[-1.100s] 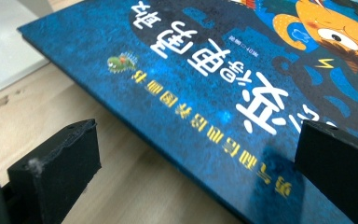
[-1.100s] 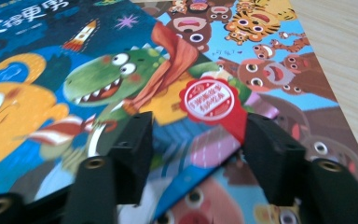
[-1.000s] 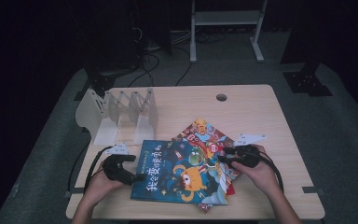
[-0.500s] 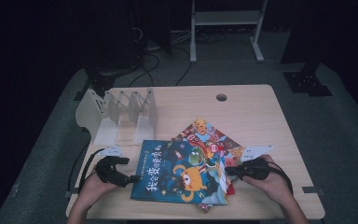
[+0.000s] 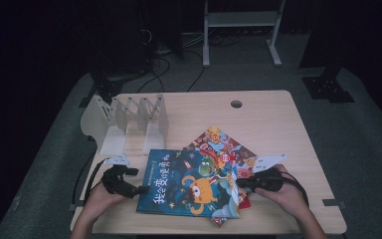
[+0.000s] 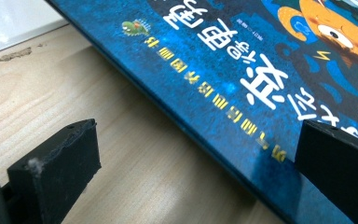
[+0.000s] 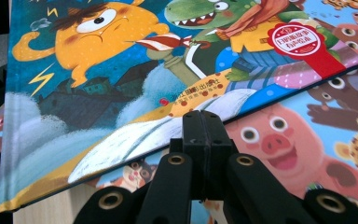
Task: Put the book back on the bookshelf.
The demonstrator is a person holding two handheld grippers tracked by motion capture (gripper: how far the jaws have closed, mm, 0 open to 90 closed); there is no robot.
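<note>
A blue picture book (image 5: 189, 181) with an orange monster on its cover lies near the table's front edge, on top of other colourful picture books (image 5: 219, 144). My left gripper (image 5: 139, 189) is at the blue book's left edge and stands open. In the left gripper view that edge of the blue book (image 6: 242, 93) runs between the wide jaws of the left gripper (image 6: 196, 163), one over the wood and one over the cover. My right gripper (image 5: 242, 183) is shut at the book's right edge. In the right gripper view the right gripper (image 7: 204, 126) has its tips against the blue book (image 7: 121, 93), above a pig-cover book (image 7: 279, 144), with nothing seen between them.
A white divider rack (image 5: 129, 124) stands at the back left of the wooden table (image 5: 278, 124). A cable hole (image 5: 236, 104) sits near the far edge. Cables trail from both grippers off the near side. A white frame (image 5: 238, 20) stands on the floor behind.
My right hand has drawn slightly toward the near edge, and its gripper now lies at the blue book's right edge. The left hand has barely shifted. The books lie as before.
</note>
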